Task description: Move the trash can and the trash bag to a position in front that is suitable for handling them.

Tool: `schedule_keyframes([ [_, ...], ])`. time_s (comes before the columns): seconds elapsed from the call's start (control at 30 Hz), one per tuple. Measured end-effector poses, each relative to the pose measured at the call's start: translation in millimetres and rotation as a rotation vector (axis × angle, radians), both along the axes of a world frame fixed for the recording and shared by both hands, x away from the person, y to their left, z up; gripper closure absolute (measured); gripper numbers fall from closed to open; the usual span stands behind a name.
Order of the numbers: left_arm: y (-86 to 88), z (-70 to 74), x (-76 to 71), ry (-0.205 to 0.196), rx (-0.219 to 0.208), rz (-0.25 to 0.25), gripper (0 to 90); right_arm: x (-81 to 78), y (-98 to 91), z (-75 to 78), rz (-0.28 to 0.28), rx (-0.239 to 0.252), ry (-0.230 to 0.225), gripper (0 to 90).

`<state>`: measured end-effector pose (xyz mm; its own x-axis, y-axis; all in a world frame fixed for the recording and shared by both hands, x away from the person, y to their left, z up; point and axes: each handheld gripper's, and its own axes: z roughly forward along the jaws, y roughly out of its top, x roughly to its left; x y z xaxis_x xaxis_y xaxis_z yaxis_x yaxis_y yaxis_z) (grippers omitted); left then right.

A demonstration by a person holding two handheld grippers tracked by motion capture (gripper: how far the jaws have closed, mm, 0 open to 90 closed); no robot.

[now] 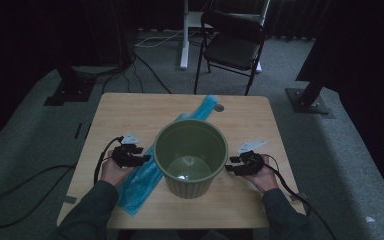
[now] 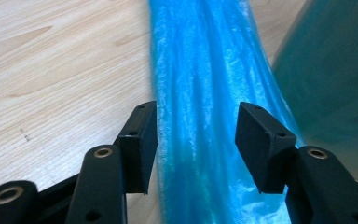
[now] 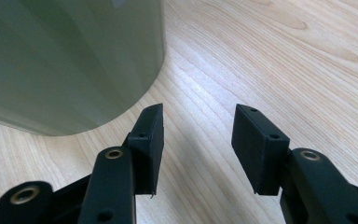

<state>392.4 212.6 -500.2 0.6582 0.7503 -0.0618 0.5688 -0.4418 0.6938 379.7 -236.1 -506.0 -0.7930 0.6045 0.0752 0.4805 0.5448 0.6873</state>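
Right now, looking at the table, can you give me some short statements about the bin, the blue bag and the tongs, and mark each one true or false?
1. The green bin stands upright. True.
2. The blue plastic bag is inside the bin. False: it lies flat on the table, beside the bin.
3. The left tongs are open above the bag. True.
4. The right tongs grip the bin. False: they are open, over bare wood.

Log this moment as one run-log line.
left gripper: open over blue plastic bag | right gripper: open, empty, beside green bin | bin: upright on table
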Motion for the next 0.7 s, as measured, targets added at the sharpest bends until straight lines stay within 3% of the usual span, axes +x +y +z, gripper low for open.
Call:
schedule_keyframes([
  [0.33,1.4,-6.4,8.5,0.008,0.012,0.039,42.4,1.7,-1.8,-5.1,-0.021,-0.033,0.006,50.9],
  [0.7,0.6,-7.5,11.2,0.014,0.019,0.036,42.3,1.0,-6.6,-7.5,-0.04,-0.049,0.013,50.7],
])
